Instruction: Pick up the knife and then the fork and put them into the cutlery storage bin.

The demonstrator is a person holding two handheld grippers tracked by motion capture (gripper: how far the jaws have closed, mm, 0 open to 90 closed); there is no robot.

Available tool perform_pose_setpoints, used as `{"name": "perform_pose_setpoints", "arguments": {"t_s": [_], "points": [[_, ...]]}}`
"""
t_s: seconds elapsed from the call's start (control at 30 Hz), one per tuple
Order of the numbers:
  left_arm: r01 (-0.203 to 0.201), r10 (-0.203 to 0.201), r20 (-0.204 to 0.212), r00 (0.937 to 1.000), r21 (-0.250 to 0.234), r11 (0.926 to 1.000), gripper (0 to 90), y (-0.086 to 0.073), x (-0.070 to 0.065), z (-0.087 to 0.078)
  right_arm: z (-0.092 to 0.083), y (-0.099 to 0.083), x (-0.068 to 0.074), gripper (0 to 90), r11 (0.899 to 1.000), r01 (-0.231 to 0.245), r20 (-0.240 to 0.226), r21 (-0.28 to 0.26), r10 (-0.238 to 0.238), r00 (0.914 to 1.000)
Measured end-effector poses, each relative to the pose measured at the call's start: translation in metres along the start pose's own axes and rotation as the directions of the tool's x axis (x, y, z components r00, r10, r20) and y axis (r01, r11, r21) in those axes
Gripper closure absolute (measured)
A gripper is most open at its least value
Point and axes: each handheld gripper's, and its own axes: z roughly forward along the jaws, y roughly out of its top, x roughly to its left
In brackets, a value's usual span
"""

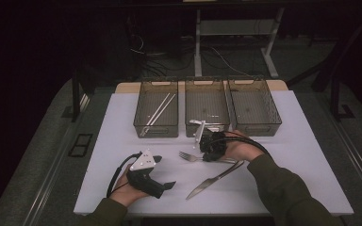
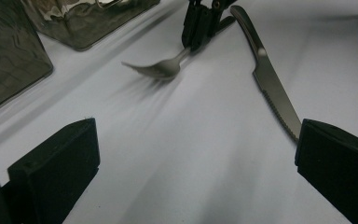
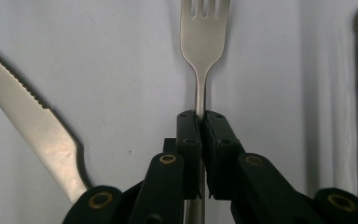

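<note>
Steel fork (image 3: 204,35) tines clearest close-up.

The fork (image 3: 204,35) and knife (image 3: 32,126) look like brushed metal with a soft, satiny sheen (the knife's edge is serrated). The table (image 1: 287,155) has a smooth, matt white top, and the three bins (image 1: 207,110) seem to be smoky, translucent, glossy plastic. Both grippers' jaws are matt black plastic.

White table (image 1: 306,155) — three mesh bins (image 1: 206,108) at far edge, fork (image 1: 188,157), knife (image 1: 214,180) near front.
</note>
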Motion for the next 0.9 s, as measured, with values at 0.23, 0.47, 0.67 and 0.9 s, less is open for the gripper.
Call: {"name": "perform_pose_setpoints", "arguments": {"t_s": [0.23, 0.47, 0.67, 0.9], "points": [[-0.006, 0.006, -0.002, 1.0000, 0.004, 1.0000, 0.0, 0.000, 0.000, 0.000, -0.018, -0.016, -0.003, 85.1, 0.986, -0.067, 0.003, -0.155, 0.069, 0.9976], [-0.004, 0.004, -0.004, 1.0000, 0.006, 1.0000, 0.0, 0.000, 0.000, 0.000, -0.031, -0.041, 0.003, 85.0, 0.930, -0.151, 0.002, -0.335, 0.160, 0.9870], [-0.004, 0.004, -0.005, 1.0000, 0.007, 1.0000, 0.0, 0.000, 0.001, 0.001, -0.042, -0.060, 0.006, 85.0, 0.874, -0.198, 0.019, -0.443, 0.230, 0.9730], [0.003, -0.003, -0.007, 1.0000, 0.008, 1.0000, 0.0, -0.001, 0.002, 0.000, -0.060, -0.080, 0.007, 85.0, 0.786, -0.266, 0.012, -0.558, 0.329, 0.9444]]}}
